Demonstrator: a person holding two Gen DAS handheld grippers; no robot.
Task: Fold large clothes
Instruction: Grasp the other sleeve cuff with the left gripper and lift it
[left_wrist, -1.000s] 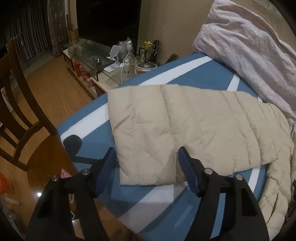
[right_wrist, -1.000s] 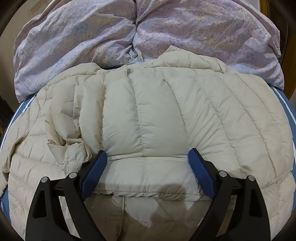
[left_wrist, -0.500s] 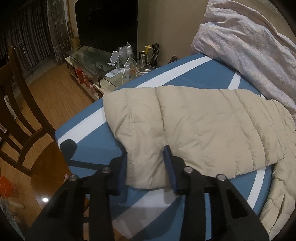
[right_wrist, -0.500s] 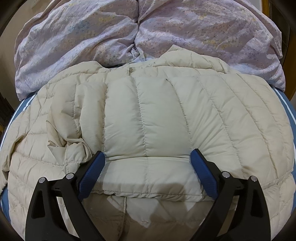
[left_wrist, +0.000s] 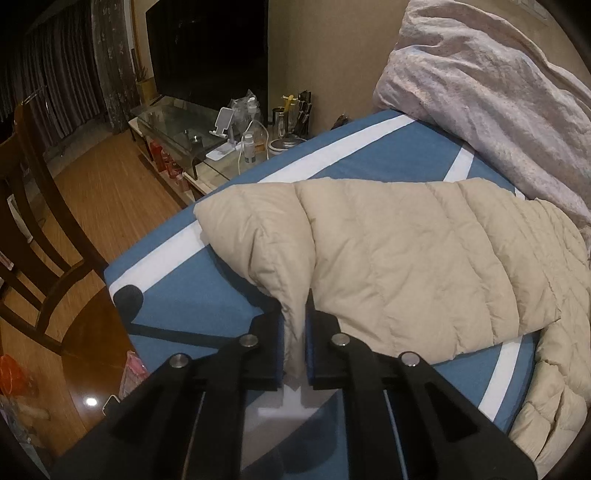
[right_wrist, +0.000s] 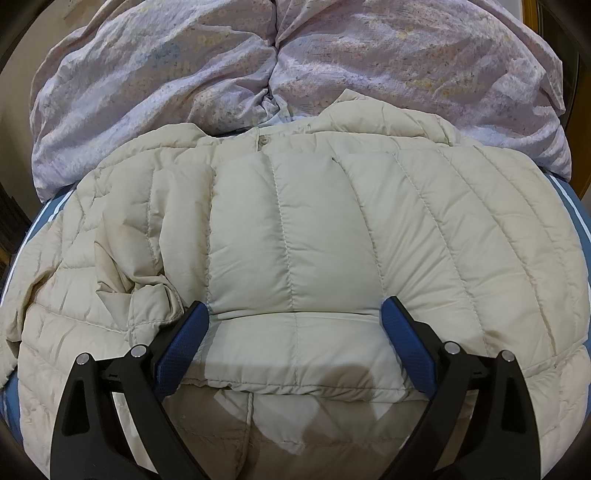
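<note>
Your left tongs pinch the beige jacket's sleeve, its cuff hidden between them; your right tongs gape wide over the jacket.

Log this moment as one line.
step: grasp sleeve | left gripper: just closed, shut on sleeve cuff | right gripper: open over beige down jacket | surface: blue mat

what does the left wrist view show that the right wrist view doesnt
Only the left wrist view shows the left gripper, its fingers just closed on the cuff end of the beige jacket's sleeve, plus the room beyond: wooden floor, a chair and a glass TV stand.

Only the right wrist view shows the right gripper, open over the jacket's body, and the collar button.

Both show the beige jacket, the blue bedsheet and the lilac duvet.
</note>
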